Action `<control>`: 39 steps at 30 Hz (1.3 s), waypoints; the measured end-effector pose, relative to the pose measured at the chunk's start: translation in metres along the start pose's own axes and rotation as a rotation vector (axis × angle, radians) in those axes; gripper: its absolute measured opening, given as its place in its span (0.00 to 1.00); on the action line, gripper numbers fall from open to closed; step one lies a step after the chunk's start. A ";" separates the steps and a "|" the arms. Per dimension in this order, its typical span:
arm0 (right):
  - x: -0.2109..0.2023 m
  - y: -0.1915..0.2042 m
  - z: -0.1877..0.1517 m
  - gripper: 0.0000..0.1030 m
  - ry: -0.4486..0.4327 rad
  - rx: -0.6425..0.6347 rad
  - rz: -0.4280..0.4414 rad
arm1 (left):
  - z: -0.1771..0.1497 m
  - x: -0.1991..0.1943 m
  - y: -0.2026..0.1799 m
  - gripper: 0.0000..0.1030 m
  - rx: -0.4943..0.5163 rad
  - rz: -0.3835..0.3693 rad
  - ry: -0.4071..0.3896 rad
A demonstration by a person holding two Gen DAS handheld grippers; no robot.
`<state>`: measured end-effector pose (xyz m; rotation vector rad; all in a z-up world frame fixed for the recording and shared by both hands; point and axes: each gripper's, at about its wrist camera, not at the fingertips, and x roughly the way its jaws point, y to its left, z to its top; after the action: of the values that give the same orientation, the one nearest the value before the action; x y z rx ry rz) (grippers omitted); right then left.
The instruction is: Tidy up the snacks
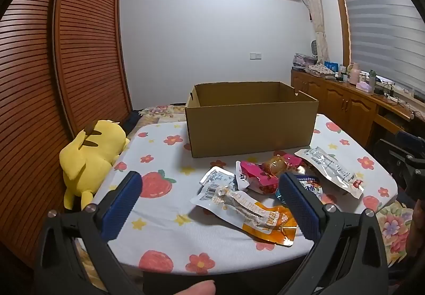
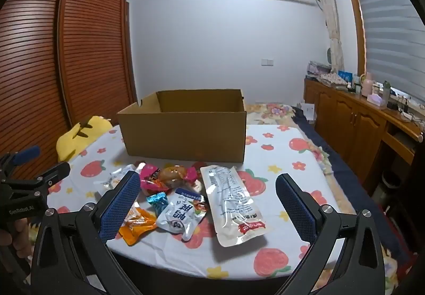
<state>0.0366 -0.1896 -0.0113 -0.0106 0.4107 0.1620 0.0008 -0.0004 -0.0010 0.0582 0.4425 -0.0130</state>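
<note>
An open cardboard box stands on the table; it also shows in the right wrist view. Several snack packets lie in front of it. An orange and white pouch lies between my left gripper's open fingers. A pink packet and a long silver pouch lie beyond. My right gripper is open above the long silver pouch and a white and blue pouch. Both grippers are empty.
A yellow plush toy lies at the table's left edge by a slatted wardrobe. A wooden cabinet with bottles runs along the right wall. The table has a flowered cloth. The left gripper shows at the left of the right wrist view.
</note>
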 end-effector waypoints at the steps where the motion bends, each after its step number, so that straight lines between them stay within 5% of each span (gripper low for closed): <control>1: 0.000 -0.001 0.000 1.00 0.002 0.009 0.005 | 0.000 0.001 0.000 1.00 0.000 0.001 0.001; 39: -0.003 -0.002 -0.001 1.00 -0.014 0.012 0.004 | 0.004 -0.005 -0.003 1.00 0.006 -0.002 -0.016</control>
<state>0.0335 -0.1918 -0.0105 0.0032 0.3975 0.1632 -0.0017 -0.0033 0.0046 0.0633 0.4264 -0.0172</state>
